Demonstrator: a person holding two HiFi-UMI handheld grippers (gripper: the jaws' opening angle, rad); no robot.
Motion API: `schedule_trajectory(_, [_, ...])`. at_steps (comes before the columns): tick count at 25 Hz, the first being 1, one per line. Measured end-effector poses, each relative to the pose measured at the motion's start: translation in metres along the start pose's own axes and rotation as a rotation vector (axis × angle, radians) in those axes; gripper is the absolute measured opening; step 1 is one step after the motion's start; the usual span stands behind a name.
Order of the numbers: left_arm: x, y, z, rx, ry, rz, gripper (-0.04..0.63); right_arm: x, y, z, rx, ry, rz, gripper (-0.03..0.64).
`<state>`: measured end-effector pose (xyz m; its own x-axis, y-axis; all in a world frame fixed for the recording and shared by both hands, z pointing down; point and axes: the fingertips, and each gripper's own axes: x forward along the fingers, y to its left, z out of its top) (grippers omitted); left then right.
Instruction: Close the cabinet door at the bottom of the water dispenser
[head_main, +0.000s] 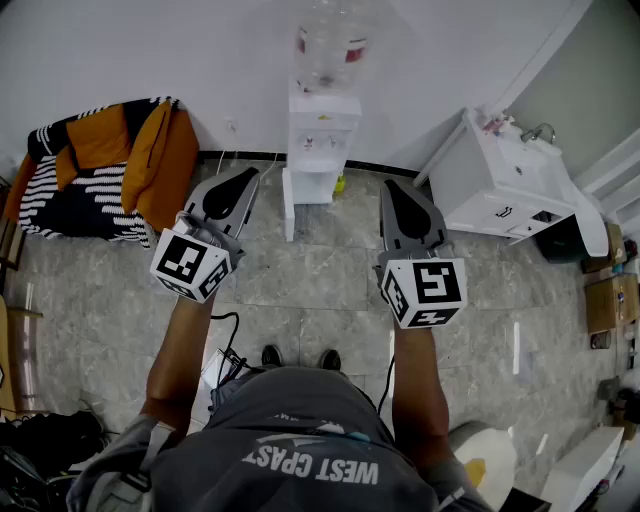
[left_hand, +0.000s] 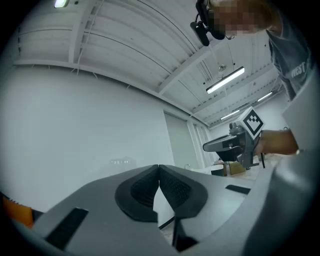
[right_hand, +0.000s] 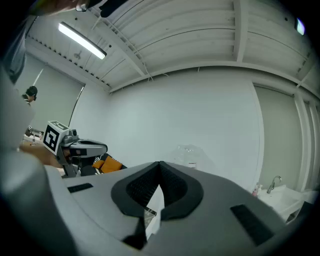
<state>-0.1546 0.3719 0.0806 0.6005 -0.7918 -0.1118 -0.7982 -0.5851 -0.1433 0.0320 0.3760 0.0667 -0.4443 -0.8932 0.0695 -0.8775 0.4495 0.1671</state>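
Facing the water dispenser (head_main: 322, 135), I held my left gripper (head_main: 246, 175) and right gripper (head_main: 393, 188) pressed together, empty; a flat sideways push on the open cabinet door (head_main: 288, 205) seemed best

In the head view, the water dispenser (head_main: 323, 140) is standing against the far wall, and its bottle (head_main: 335, 40) is showing only as a pale blur running off the top edge. The cabinet door (head_main: 289, 205) is appearing edge-on, so the cabinet's inside is not showing. A small yellow-green object (head_main: 341, 184) beside the base is too small to identify. In the right gripper view, the right gripper (right_hand: 160, 167) is hiding most of the dispenser behind its fingers (right_hand: 176, 191), and the bottle is appearing only faintly.
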Motion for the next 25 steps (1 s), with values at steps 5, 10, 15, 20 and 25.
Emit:
schedule_trajectory(5, [0.002, 0.014, 0.001, 0.001, -0.002, -0.014, 0.017, 0.012, 0.007, -0.002, 0.007, 0.015, -0.006, 0.027])
schedule_trajectory(10, [-0.002, 0.027, -0.011, -0.017, 0.006, -0.018, 0.017, 0.02, 0.012, -0.007, 0.01, 0.033, -0.023, 0.026])
schedule_trajectory(15, [0.002, 0.043, -0.012, -0.019, 0.002, -0.037, 0.017, 0.033, 0.015, -0.006, 0.008, 0.044, -0.042, 0.026])
schedule_trajectory(20, [0.004, 0.054, -0.018, -0.024, -0.008, -0.046, 0.017, 0.04, 0.014, -0.008, 0.036, 0.044, -0.06, 0.028])
schedule_trajectory(25, [0.019, 0.06, -0.031, -0.038, 0.002, -0.049, 0.017, 0.056, 0.005, -0.017, 0.07, 0.042, -0.049, 0.029])
